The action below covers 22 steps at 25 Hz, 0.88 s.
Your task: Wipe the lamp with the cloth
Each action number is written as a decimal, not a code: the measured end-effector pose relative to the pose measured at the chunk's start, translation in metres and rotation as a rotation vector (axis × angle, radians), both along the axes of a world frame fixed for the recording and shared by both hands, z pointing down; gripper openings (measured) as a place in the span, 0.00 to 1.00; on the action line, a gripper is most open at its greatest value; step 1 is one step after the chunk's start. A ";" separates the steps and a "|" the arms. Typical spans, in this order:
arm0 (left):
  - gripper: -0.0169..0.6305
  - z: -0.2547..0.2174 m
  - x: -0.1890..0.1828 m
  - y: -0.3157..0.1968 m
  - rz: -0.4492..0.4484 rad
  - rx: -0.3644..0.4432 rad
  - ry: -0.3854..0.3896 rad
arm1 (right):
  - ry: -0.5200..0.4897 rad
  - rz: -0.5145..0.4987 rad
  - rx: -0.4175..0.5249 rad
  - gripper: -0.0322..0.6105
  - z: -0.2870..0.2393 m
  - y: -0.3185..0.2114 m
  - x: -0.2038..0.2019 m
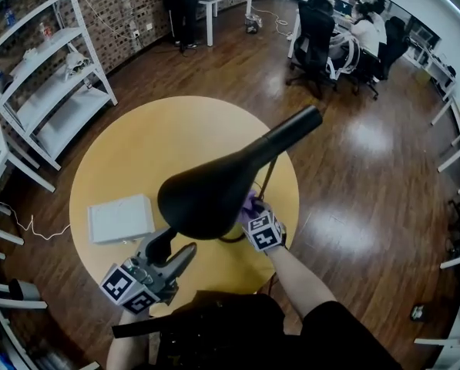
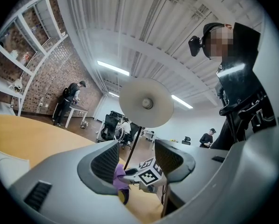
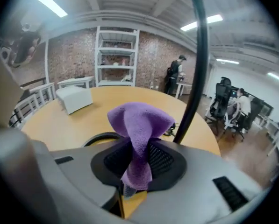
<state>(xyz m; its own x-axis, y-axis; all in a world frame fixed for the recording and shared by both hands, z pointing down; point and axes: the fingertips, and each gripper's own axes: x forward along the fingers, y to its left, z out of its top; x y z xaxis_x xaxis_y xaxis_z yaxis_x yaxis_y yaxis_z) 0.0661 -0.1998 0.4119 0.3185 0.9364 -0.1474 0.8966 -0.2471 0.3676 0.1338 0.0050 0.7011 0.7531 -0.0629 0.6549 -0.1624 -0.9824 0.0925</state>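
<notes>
The purple cloth (image 3: 139, 125) is clamped between the jaws of the right gripper (image 3: 138, 161). It is bunched into a rounded fold above the jaw tips, and a narrow tail is pinched between the ribbed pads and hangs below them. In the right gripper view the cloth is seen just left of the thin black stem of the lamp (image 1: 206, 195). Whether cloth and stem touch cannot be told. In the head view the cloth is held at the lower right edge of the black shade, low beside the stem, with the gripper's marker cube just beneath it. The shade is seen from above as a dark oval from which a tapering arm runs up and to the right.

The left gripper (image 2: 137, 158) is held on the other side of the lamp, below and left of the shade, with its jaws apart and nothing gripped. Through the gap between them the stem, the cloth and the right gripper's marker cube are seen, and the pale underside of the shade is seen above.

The lamp stands on a round yellow table (image 1: 129, 153). A white box (image 1: 120, 218) lies on the table to the left, well apart from the lamp. A white shelf unit (image 1: 52, 83) stands against the brick wall beyond.
</notes>
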 end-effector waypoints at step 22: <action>0.38 0.011 -0.003 0.016 -0.131 0.083 -0.060 | -0.124 -0.153 0.051 0.19 0.024 -0.047 0.034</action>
<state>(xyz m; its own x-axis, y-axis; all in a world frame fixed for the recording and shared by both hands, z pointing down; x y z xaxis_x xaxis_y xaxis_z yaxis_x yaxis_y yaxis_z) 0.0626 -0.1834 0.4229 0.4443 0.8946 -0.0478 0.8317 -0.3921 0.3931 0.1675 -0.0422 0.7249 0.6460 -0.2058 0.7350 -0.3172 -0.9483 0.0133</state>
